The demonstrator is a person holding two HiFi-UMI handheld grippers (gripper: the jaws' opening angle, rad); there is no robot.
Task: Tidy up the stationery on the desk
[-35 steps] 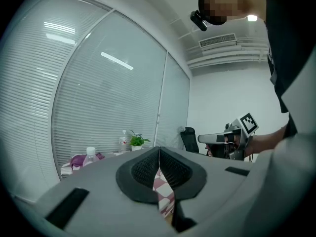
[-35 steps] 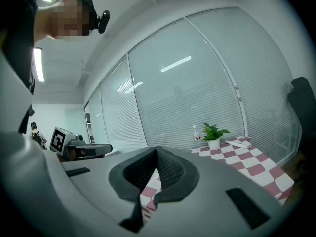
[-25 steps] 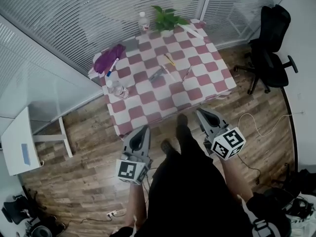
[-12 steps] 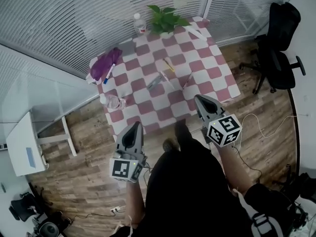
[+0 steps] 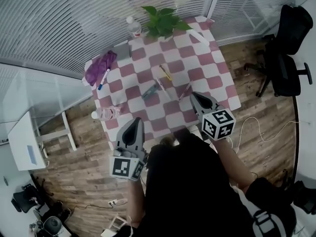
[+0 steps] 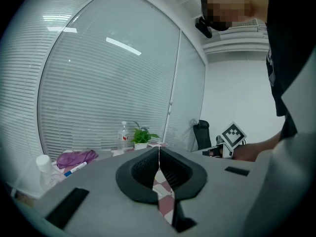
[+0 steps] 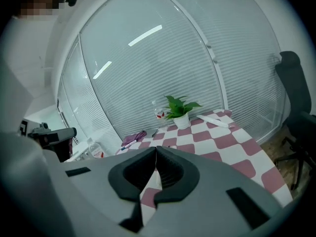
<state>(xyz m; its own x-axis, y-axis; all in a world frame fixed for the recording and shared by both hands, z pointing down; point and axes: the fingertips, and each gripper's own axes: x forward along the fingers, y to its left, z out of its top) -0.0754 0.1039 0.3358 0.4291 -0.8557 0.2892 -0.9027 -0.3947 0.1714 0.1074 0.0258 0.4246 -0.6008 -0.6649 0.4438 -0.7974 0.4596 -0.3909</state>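
Observation:
A desk under a red-and-white checked cloth (image 5: 207, 65) carries loose stationery. A grey pen-like item (image 5: 150, 90), a yellow pen (image 5: 166, 73) and a thin dark pen (image 5: 185, 90) lie near its middle. A blue marker (image 5: 102, 79) rests against a purple pouch (image 5: 98, 62) at the left edge, and a white stick (image 5: 198, 35) lies at the far right. My left gripper (image 5: 134, 121) is shut and empty, just short of the near edge. My right gripper (image 5: 193, 96) is shut and empty over the near right part. The left gripper view shows its jaws (image 6: 159, 150) closed; the right gripper view shows the same (image 7: 156, 149).
A potted plant (image 5: 161, 19) and an upright water bottle (image 5: 132, 27) stand at the far edge; another bottle (image 5: 103, 113) lies at the near left corner. A black office chair (image 5: 289, 48) stands to the right, a small white table (image 5: 23, 143) to the left. Blinds line the far side.
The desk has come closer in the head view. Both grippers have moved forward toward it; the right one now reaches over the near edge.

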